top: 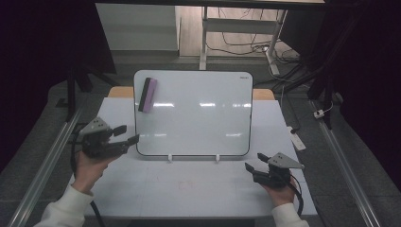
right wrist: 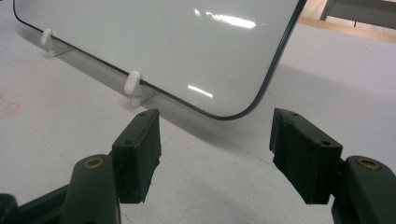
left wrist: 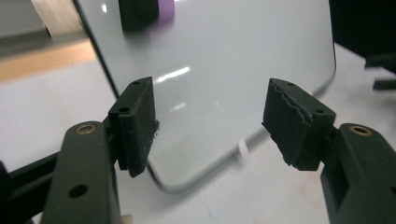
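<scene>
A white whiteboard with a dark rim stands tilted back on two small white feet on the white table. A purple and black eraser clings to the board's upper left. My left gripper hovers just left of the board's lower left corner, open with nothing between its jaws. In the left gripper view the gripper frames that corner of the board, with the eraser at the top. My right gripper is open and empty by the board's lower right corner.
A faint red smudge marks the table in front of the board. A white power strip lies off the table's right edge. Metal rails run along both sides. Desk legs and cables stand behind.
</scene>
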### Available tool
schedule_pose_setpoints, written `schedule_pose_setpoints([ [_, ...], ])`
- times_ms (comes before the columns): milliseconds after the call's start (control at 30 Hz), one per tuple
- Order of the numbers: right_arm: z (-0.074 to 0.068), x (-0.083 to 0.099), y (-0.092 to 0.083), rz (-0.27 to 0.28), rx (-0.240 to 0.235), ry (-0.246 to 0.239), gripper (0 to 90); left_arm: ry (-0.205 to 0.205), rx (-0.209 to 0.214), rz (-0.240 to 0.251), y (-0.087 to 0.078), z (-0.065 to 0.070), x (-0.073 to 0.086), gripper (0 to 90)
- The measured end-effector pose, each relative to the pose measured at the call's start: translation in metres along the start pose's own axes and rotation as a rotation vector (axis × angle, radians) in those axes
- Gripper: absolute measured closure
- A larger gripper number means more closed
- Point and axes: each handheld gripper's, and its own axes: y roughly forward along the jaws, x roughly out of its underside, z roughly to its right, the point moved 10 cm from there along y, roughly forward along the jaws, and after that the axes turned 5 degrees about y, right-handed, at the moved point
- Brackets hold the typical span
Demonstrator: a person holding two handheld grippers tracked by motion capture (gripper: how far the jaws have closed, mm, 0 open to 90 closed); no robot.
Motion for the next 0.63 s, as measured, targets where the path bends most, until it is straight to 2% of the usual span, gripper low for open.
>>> schedule_pose_setpoints([
  [167, 0.0, 0.0, 0.0, -0.002, -0.001, -0.003, 33.2, -0.019, 0.004, -0.054, -0.004, 0.007, 0.033, 34.3],
  [367, 0.0, 0.0, 0.0, 0.0, -0.005, -0.006, 33.2, -0.037, 0.028, -0.103, 0.001, 0.016, 0.058, 34.0],
  [500, 0.0, -0.001, 0.0, 0.006, -0.004, -0.006, 33.2, -0.049, 0.042, -0.111, 0.003, 0.02, 0.066, 33.9],
  [633, -0.001, -0.001, 0.0, 0.006, -0.008, -0.009, 33.2, -0.063, 0.039, -0.109, 0.003, 0.018, 0.069, 33.9],
])
